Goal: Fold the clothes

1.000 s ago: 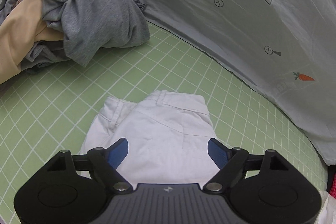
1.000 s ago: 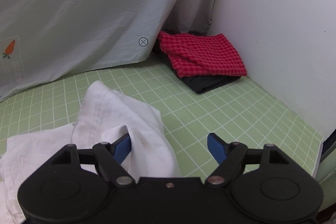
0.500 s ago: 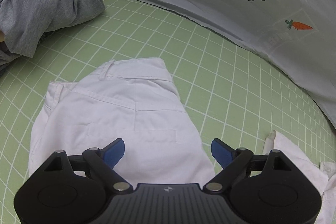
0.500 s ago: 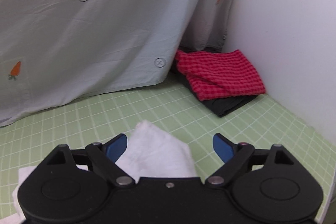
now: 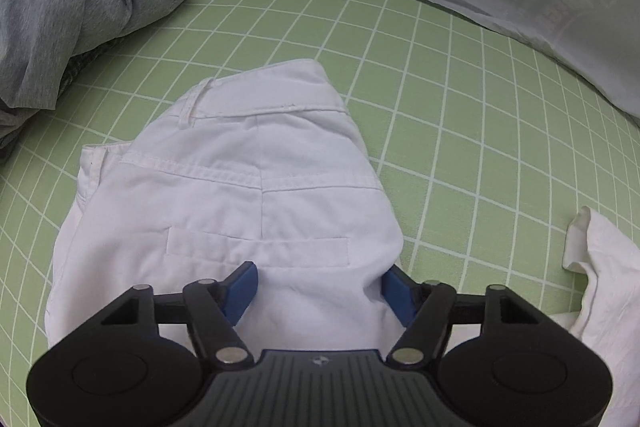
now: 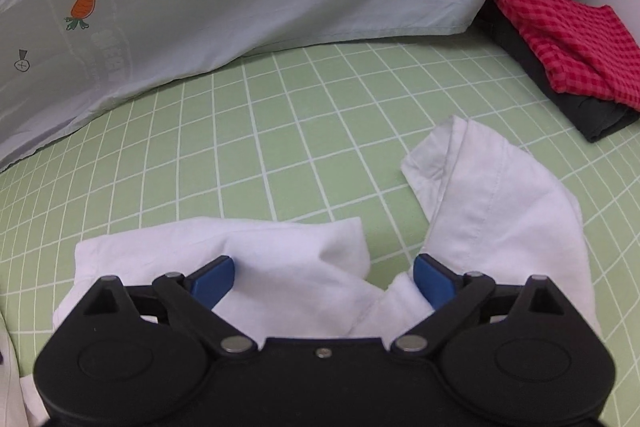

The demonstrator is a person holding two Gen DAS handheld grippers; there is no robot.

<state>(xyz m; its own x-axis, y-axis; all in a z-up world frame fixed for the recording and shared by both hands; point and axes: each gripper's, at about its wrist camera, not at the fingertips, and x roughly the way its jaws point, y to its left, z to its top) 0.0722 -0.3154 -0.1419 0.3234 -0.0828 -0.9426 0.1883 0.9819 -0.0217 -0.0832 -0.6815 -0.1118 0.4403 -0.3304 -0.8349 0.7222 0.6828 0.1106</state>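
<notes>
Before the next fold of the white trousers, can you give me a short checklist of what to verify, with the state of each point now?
1. White trousers lie on the green mat with the waistband far from the camera: ok.
2. Left gripper is over the seat area with cloth between its fingers; jaws closing, pads not yet pressing: not ok for lifting.
3. Right gripper stands wide and is opening over the leg cloth, holding nothing: not ok.
4. Legs lie flat and straight: not ok, they are rumpled.
5. Red checked stack is apart from the trousers: ok.
6. Grey clothes pile is apart from the trousers: ok.
</notes>
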